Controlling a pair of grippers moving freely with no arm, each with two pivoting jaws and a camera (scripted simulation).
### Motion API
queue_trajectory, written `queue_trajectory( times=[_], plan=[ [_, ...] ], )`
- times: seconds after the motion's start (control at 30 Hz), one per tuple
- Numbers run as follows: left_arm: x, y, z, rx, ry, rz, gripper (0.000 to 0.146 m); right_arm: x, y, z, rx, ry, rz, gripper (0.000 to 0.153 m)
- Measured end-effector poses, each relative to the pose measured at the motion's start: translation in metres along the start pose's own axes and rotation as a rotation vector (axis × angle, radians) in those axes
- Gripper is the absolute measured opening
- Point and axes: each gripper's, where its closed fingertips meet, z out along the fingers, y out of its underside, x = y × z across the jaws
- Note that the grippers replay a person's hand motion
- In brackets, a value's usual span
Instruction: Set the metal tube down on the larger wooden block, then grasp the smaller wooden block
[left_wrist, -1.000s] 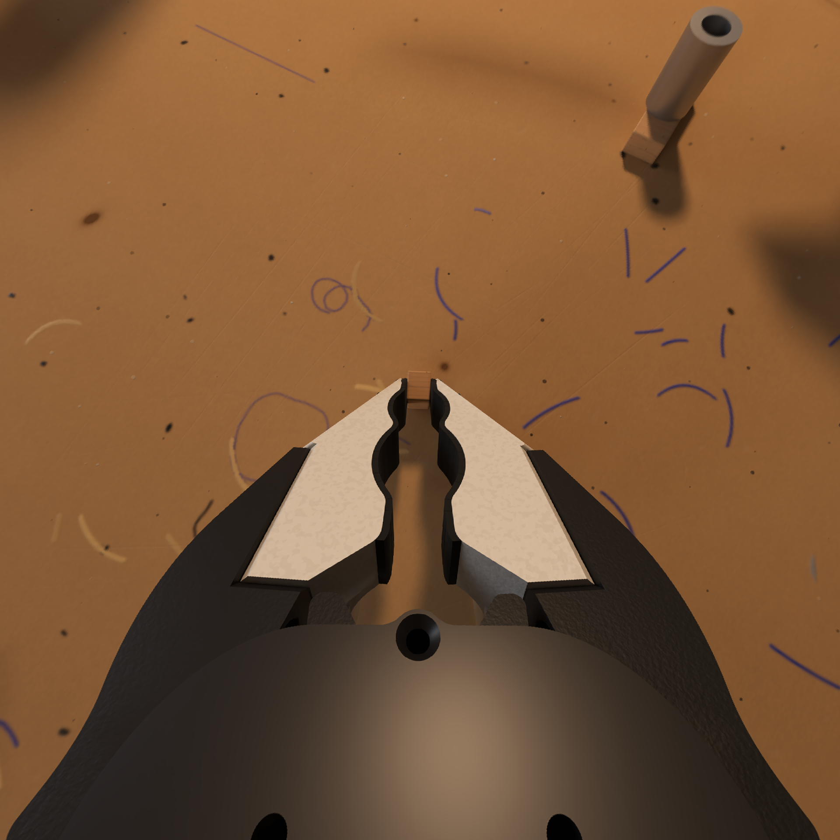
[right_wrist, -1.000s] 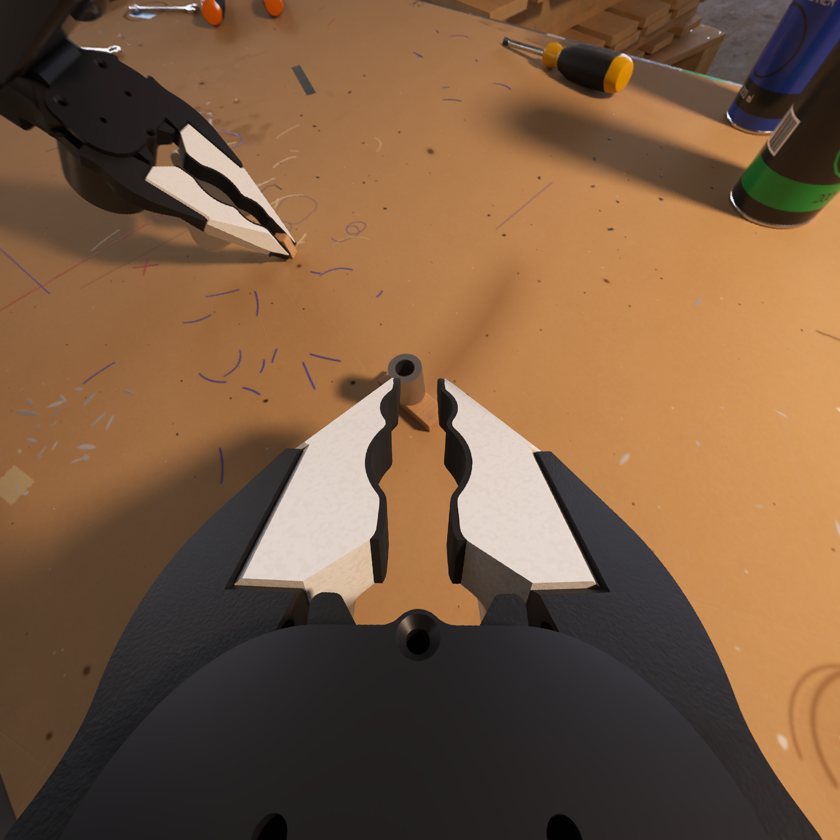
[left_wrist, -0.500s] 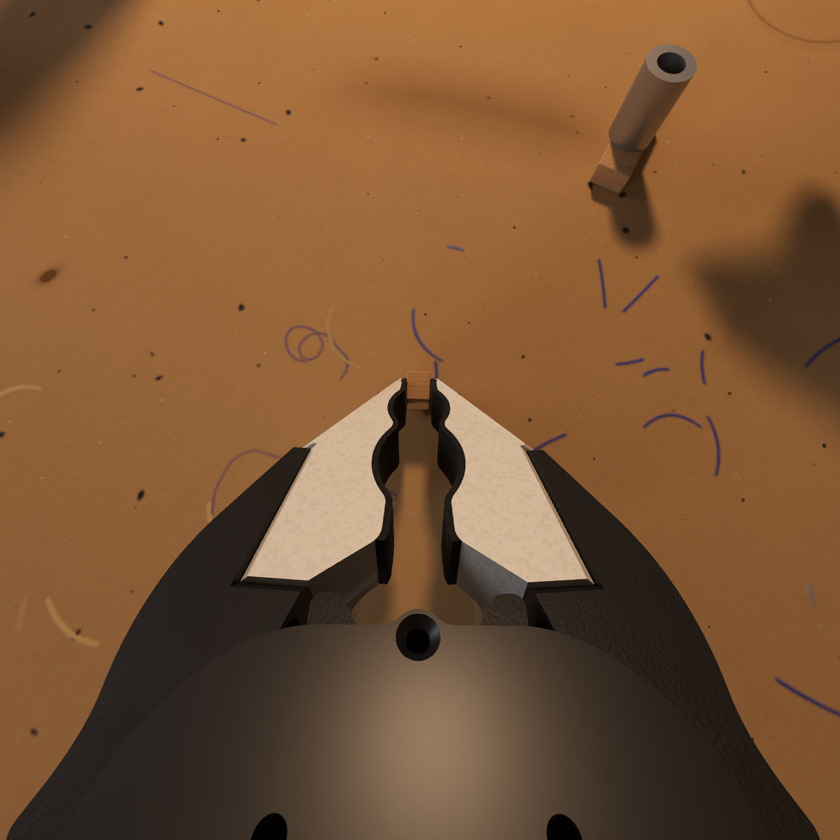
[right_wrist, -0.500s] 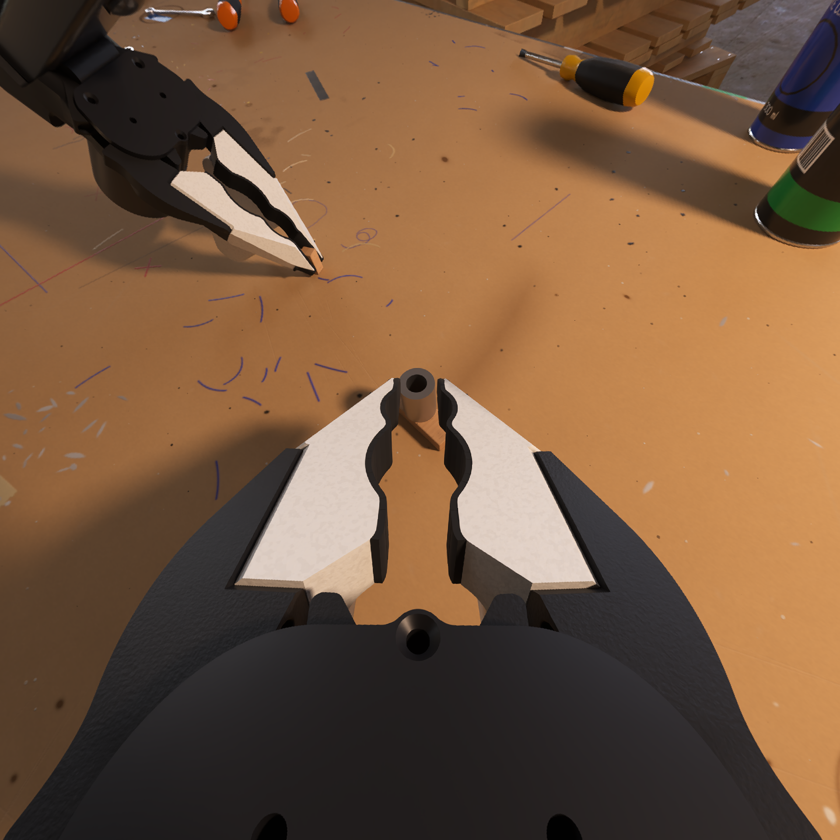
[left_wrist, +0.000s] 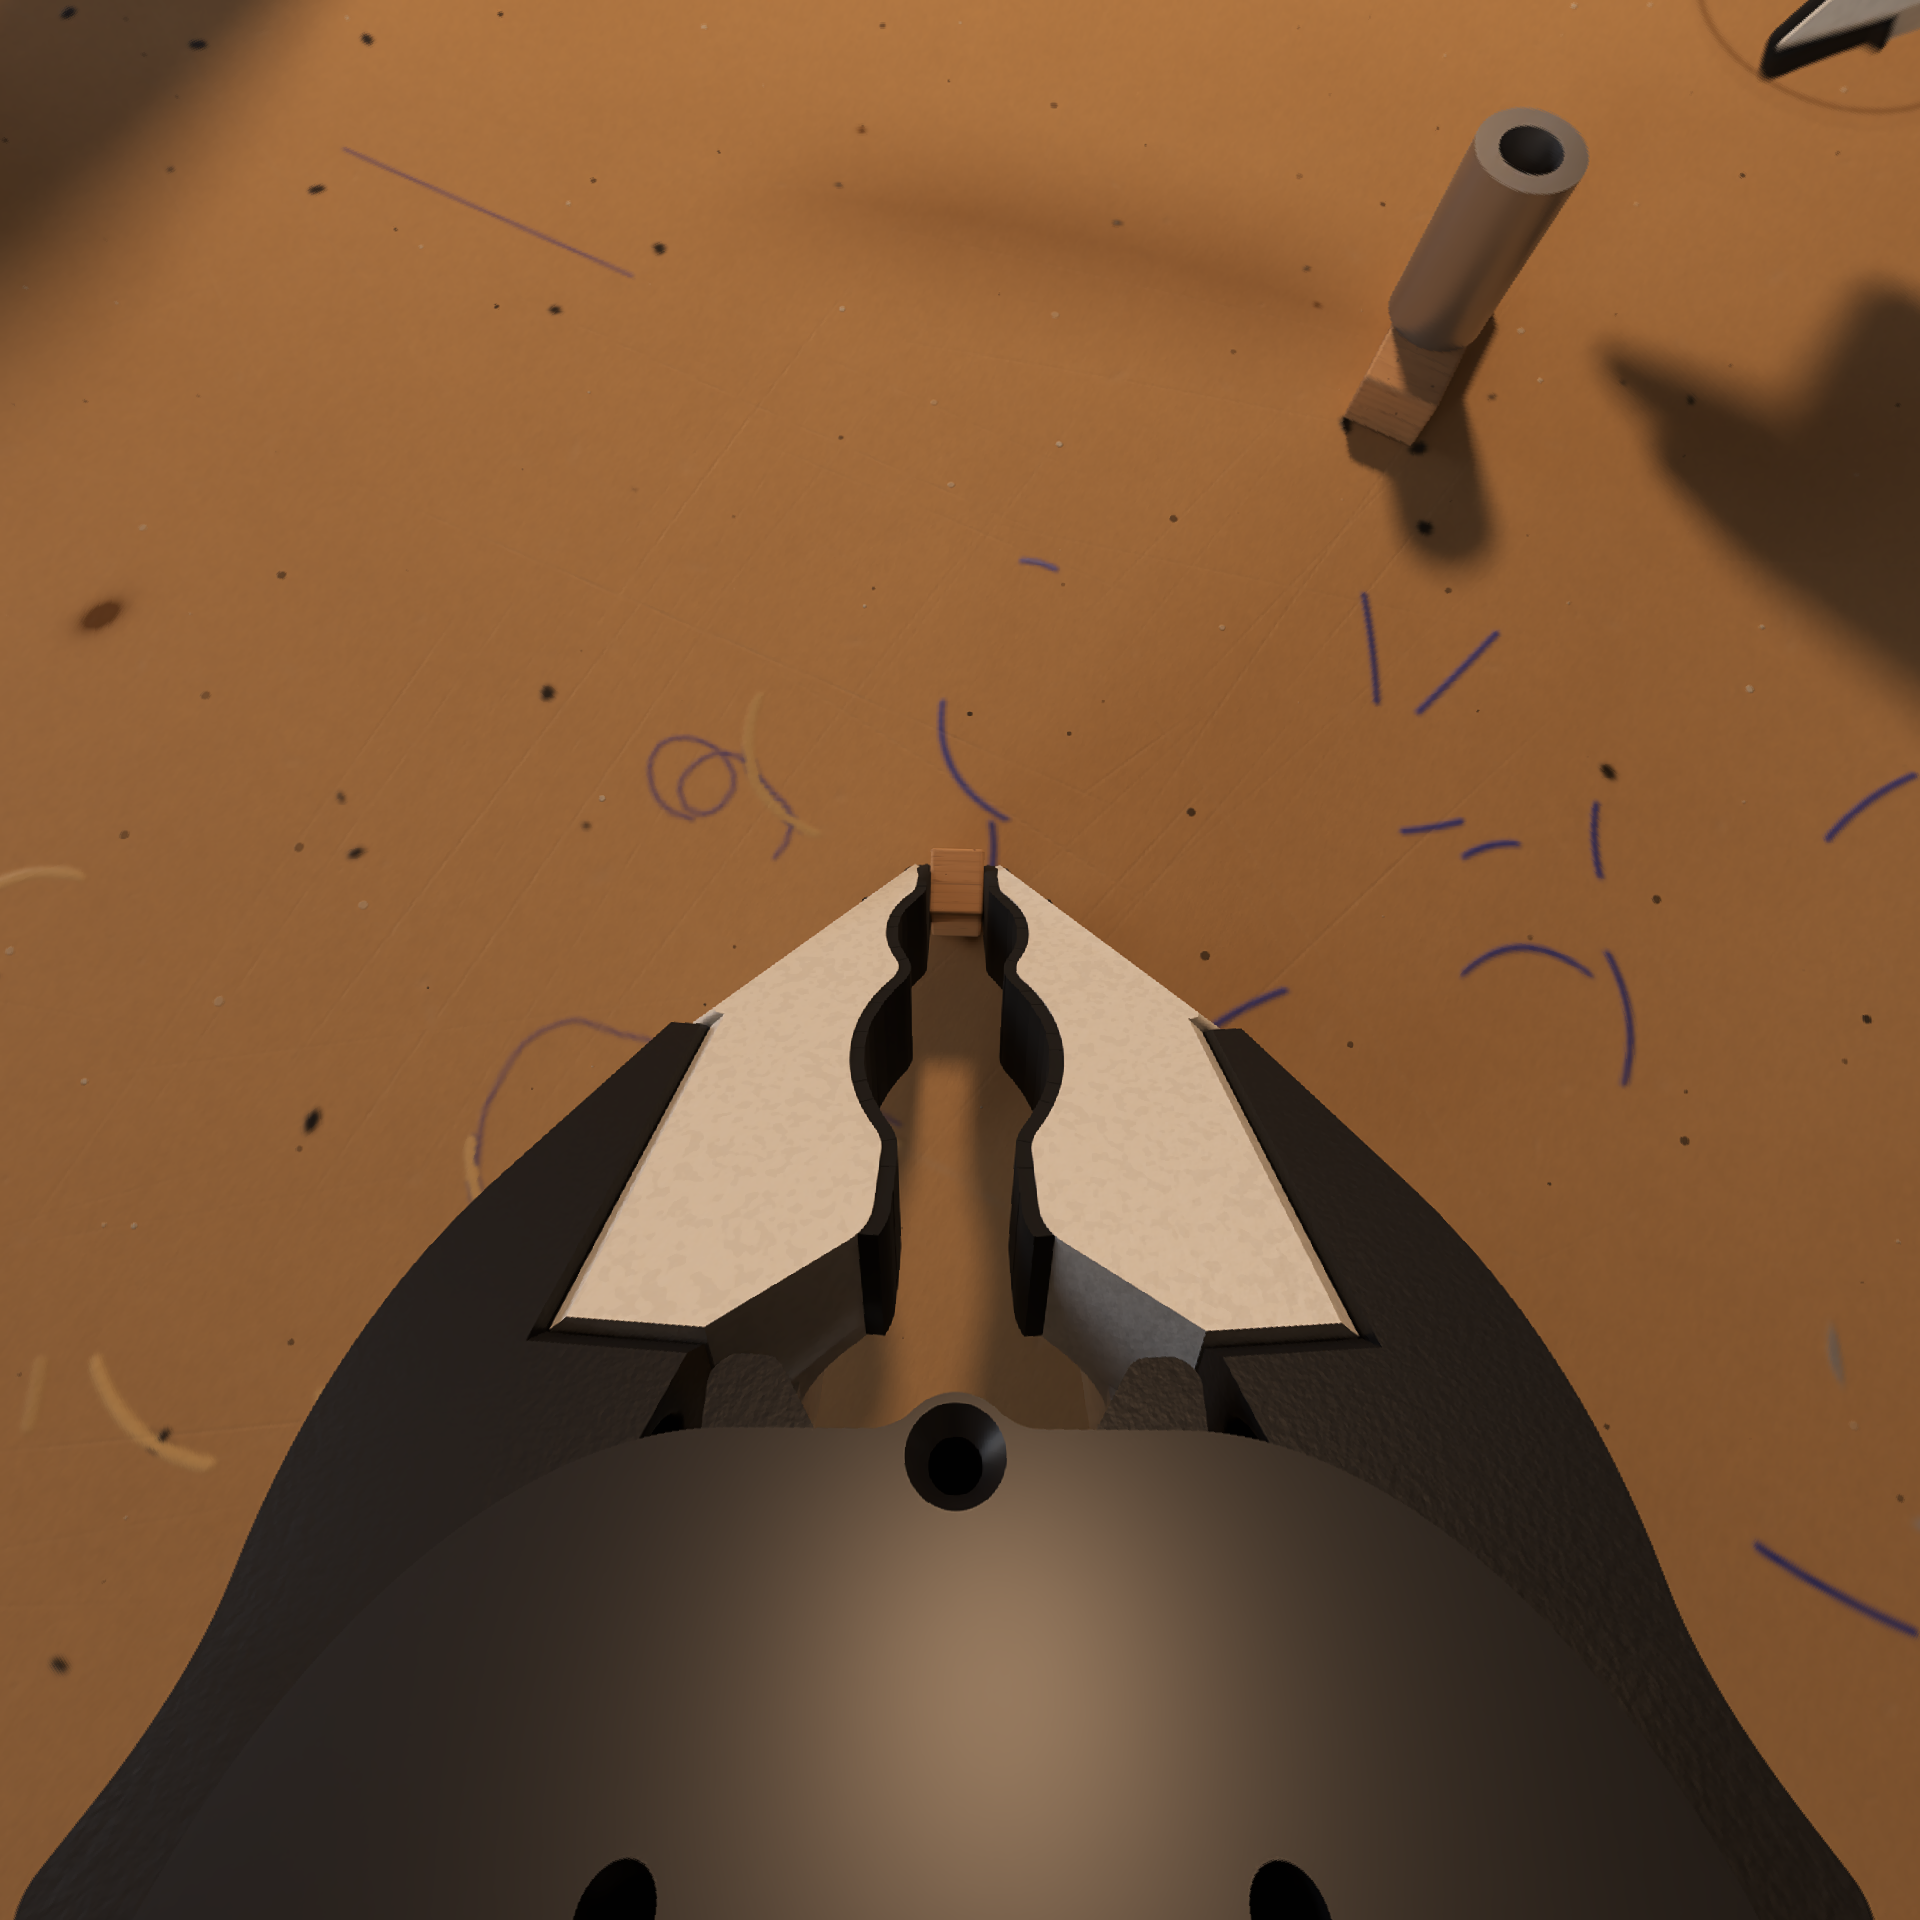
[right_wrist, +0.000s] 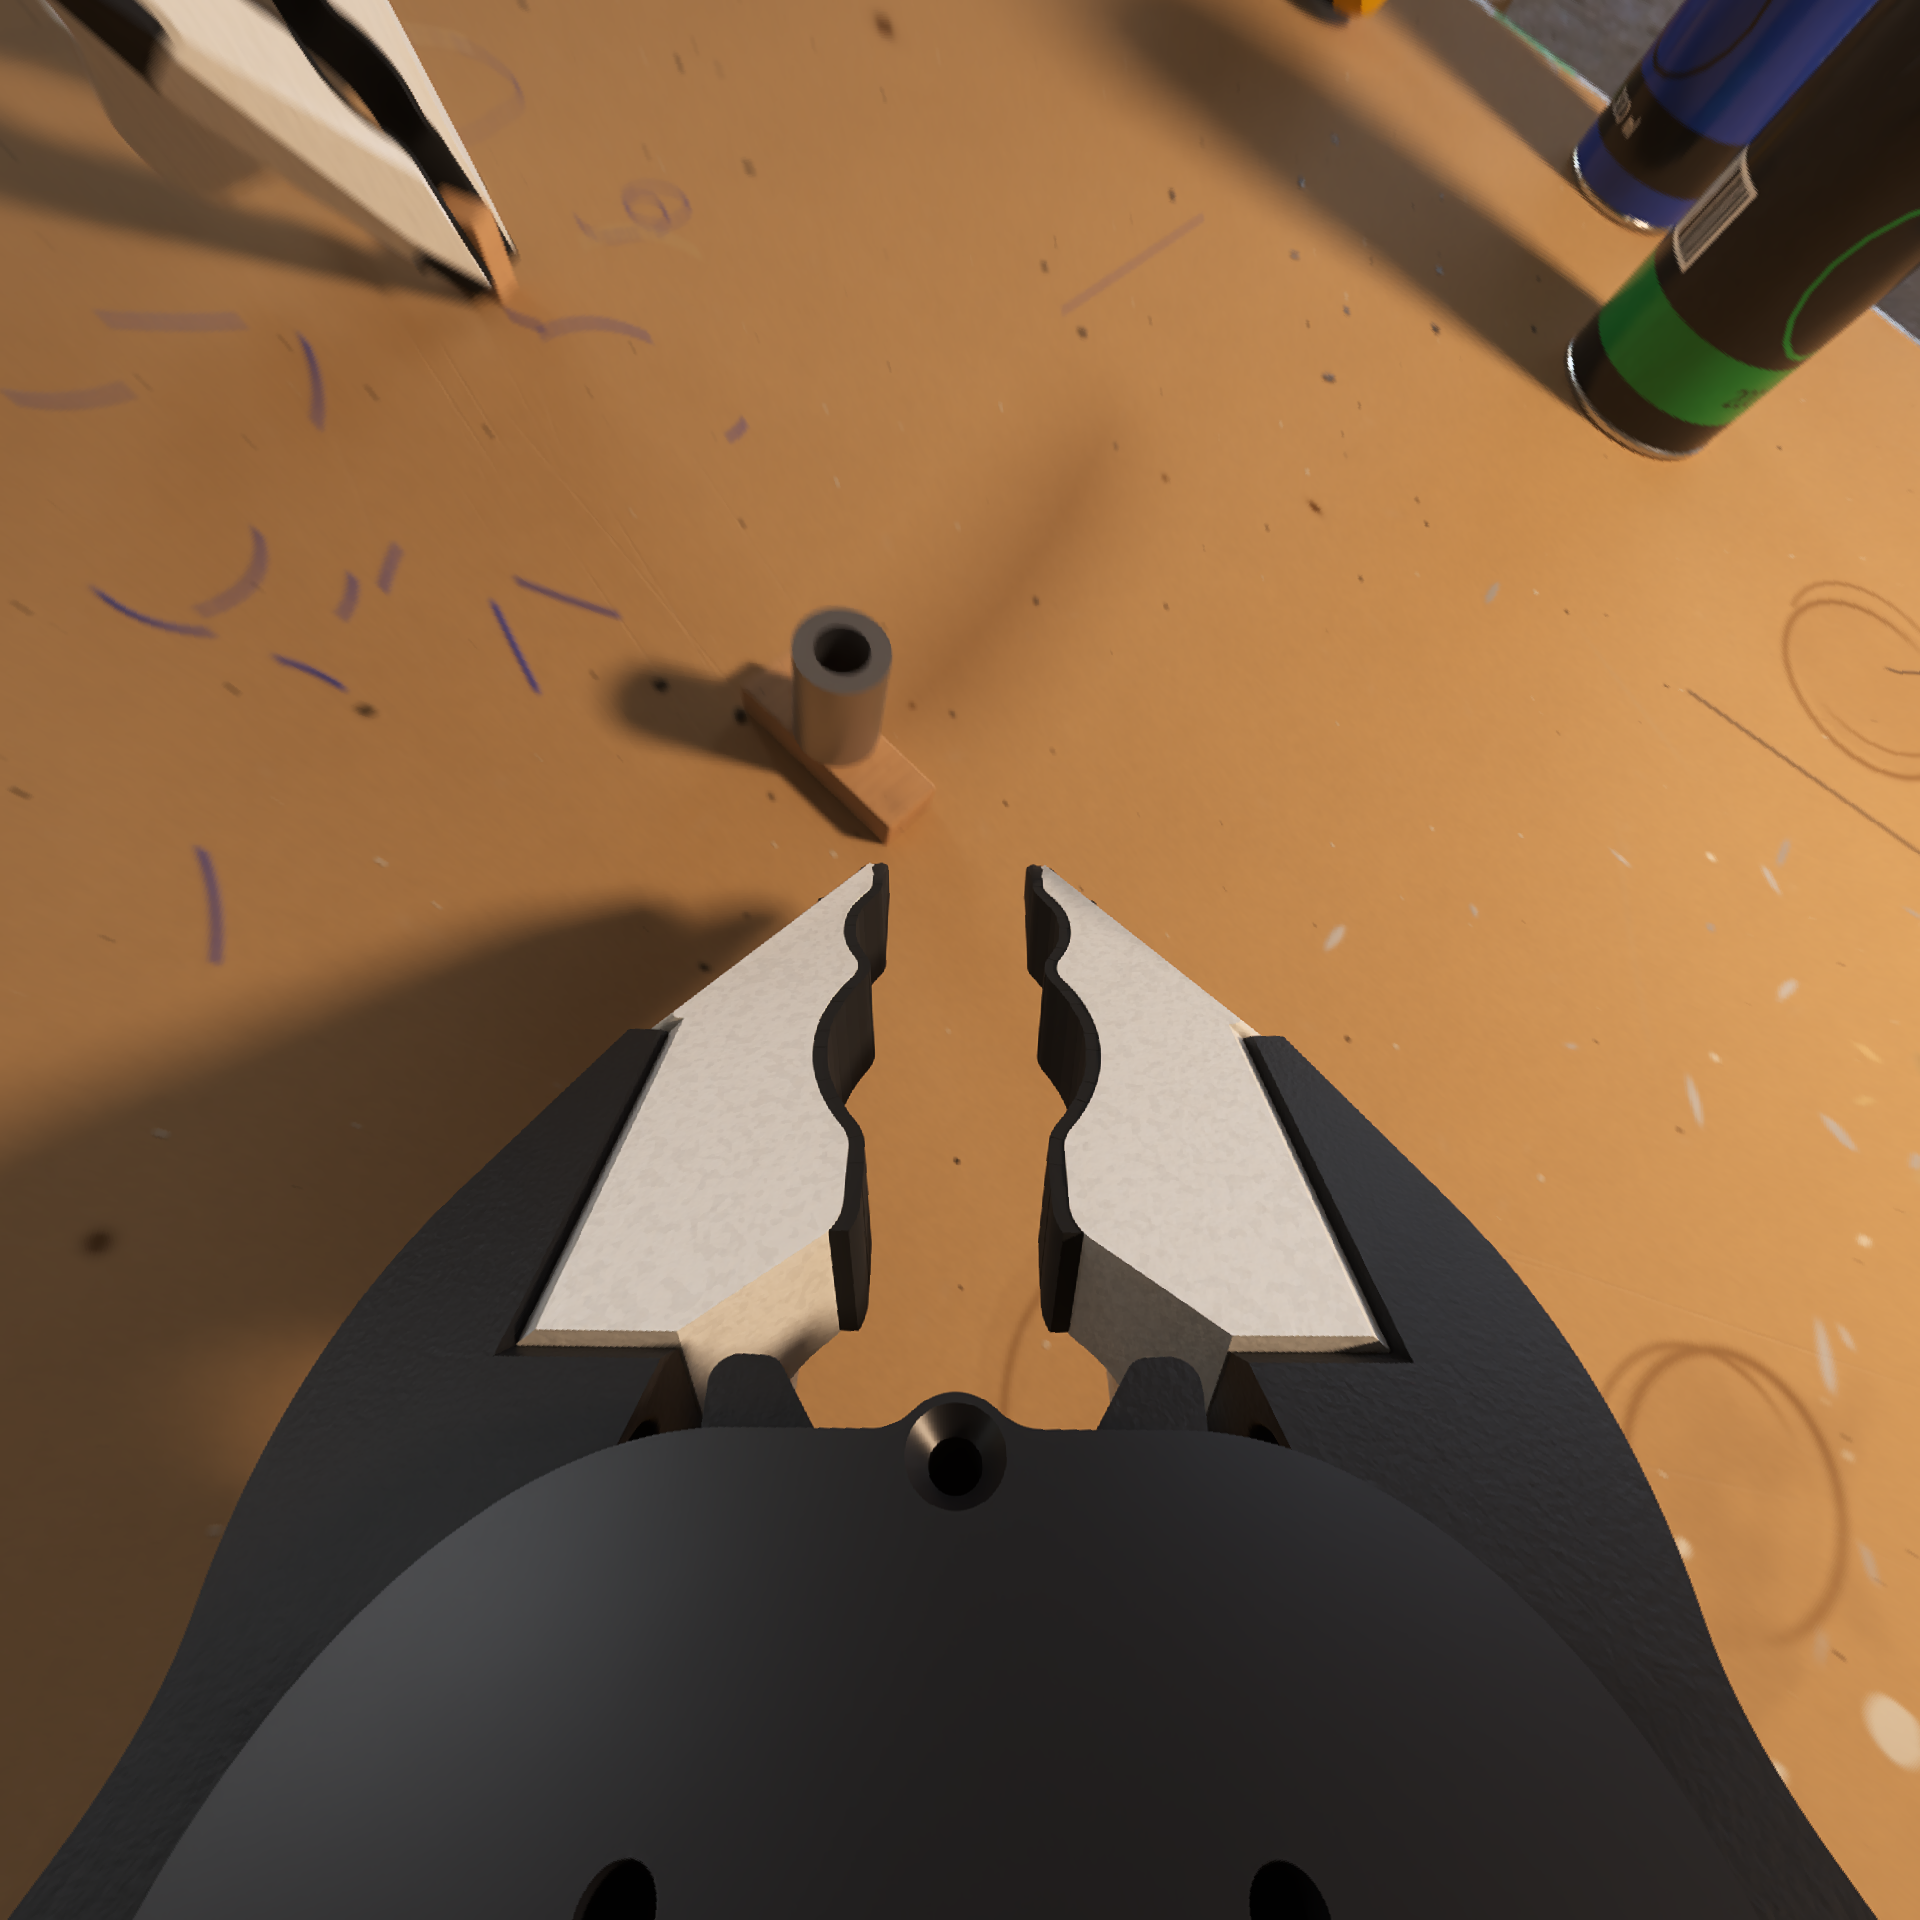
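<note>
The grey metal tube (right_wrist: 840, 686) stands upright on the larger wooden block (right_wrist: 862, 781), a flat slat on the brown table. It also shows in the left wrist view, tube (left_wrist: 1481, 234) on block (left_wrist: 1392, 400), far right. My right gripper (right_wrist: 956, 873) is open and empty, drawn back just short of the block. My left gripper (left_wrist: 957, 878) is shut on the smaller wooden block (left_wrist: 957, 891), a tiny cube pinched at the fingertips. The right wrist view shows that cube (right_wrist: 497, 260) in the left gripper's tips at top left, close to the table.
A green-banded black can (right_wrist: 1745, 301) and a blue can (right_wrist: 1704, 114) stand at the right wrist view's top right, near the table's edge. Pen marks and specks cover the tabletop (left_wrist: 520, 520). The right gripper's fingertip (left_wrist: 1839, 31) shows at the left wrist view's top right.
My right gripper has opened, let go of the tube and pulled back from it; the tube stays standing on the block. My left gripper keeps hold of the small block and has shifted slightly.
</note>
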Motion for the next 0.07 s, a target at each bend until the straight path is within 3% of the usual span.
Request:
queue_trajectory(
  times=[0.07],
  plan=[
    [0.0, 0.0001, -0.0001, 0.0, 0.004, -0.007, 0.009, 0.0035, 0.0085, 0.0032, -0.045, 0.032, -0.042, 0.027]
  ],
)
